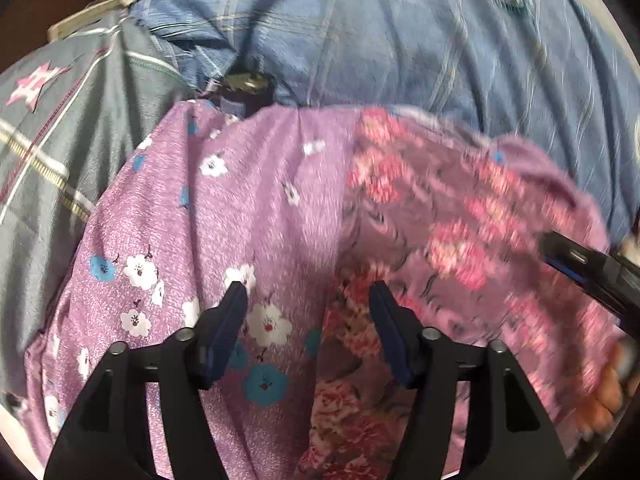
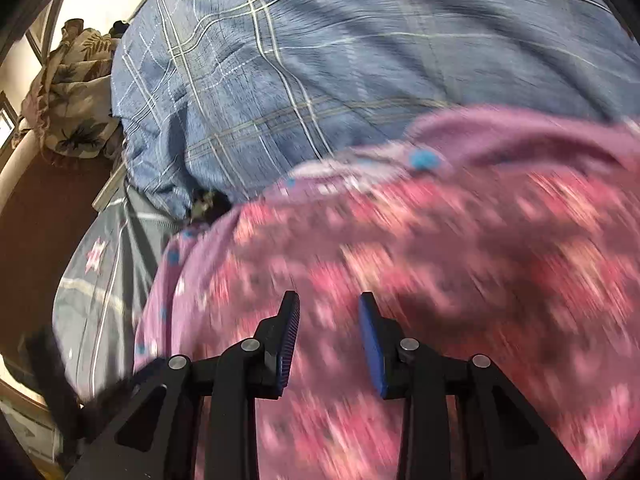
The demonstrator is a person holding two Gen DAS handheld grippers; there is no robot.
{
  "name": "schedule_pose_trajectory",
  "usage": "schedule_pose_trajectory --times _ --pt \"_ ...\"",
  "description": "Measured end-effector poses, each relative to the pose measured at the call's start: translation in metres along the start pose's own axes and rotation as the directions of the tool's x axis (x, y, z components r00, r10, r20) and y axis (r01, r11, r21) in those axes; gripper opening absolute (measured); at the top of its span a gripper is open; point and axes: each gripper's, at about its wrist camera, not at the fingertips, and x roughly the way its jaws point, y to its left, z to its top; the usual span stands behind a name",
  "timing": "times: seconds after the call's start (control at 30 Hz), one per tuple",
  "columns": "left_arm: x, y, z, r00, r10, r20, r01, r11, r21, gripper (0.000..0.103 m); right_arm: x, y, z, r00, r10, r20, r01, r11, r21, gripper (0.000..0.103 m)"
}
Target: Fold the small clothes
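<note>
A small purple garment (image 1: 208, 240) printed with white and blue flowers lies spread on the bed. A pink rose-print fabric (image 1: 460, 220) lies over its right half, blurred. My left gripper (image 1: 308, 292) hovers just above the line where the two prints meet, its jaws wide apart and holding nothing. In the right wrist view the rose-print fabric (image 2: 400, 260) fills the foreground, with the purple garment's edge (image 2: 500, 140) behind it. My right gripper (image 2: 329, 300) is over that fabric, jaws parted, with nothing pinched. It also shows at the right edge of the left view (image 1: 580, 264).
A blue plaid bedcover (image 1: 400, 40) lies bunched behind the garment, and a grey cover with a pink star (image 1: 60, 120) is on the left. A small dark object (image 2: 206, 204) sits between them. A leaf-print cloth heap (image 2: 72, 92) stands beyond the bed, by brown floor (image 2: 40, 240). A person's hand (image 1: 608, 396) is at the right.
</note>
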Motion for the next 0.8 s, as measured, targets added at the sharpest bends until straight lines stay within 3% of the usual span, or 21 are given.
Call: schedule_pose_trajectory --times 0.13,0.2,0.33,0.57,0.7,0.8 --pt "0.01 -0.018 -0.006 0.998 0.069 -0.012 -0.067 0.991 0.12 0.066 -0.02 -0.018 -0.047 0.998 -0.056 -0.026 0.057 0.998 0.012 0.031" --pt "0.01 -0.018 -0.005 0.998 0.067 -0.009 -0.065 0.991 0.12 0.067 -0.017 -0.03 -0.061 0.991 -0.12 -0.066 0.121 0.993 0.012 0.023" --pt "-0.006 -0.001 -0.004 1.0 0.011 0.02 -0.012 0.999 0.047 0.066 -0.049 -0.048 -0.078 0.998 -0.053 -0.033 0.056 0.993 0.101 0.029" --pt "-0.054 0.038 -0.038 0.985 -0.15 0.082 0.157 0.983 -0.091 0.067 -0.144 -0.09 -0.116 0.993 0.009 0.117 -0.038 0.967 0.252 0.054" --pt "-0.07 0.044 -0.074 0.972 -0.224 0.077 0.234 0.96 -0.156 0.067 -0.174 -0.12 -0.143 0.978 0.018 0.209 -0.092 0.934 0.346 0.056" --pt "-0.079 0.03 -0.092 0.953 -0.296 0.066 0.302 0.943 -0.142 0.066 -0.177 -0.135 -0.151 0.97 0.037 0.241 -0.134 0.907 0.399 0.056"
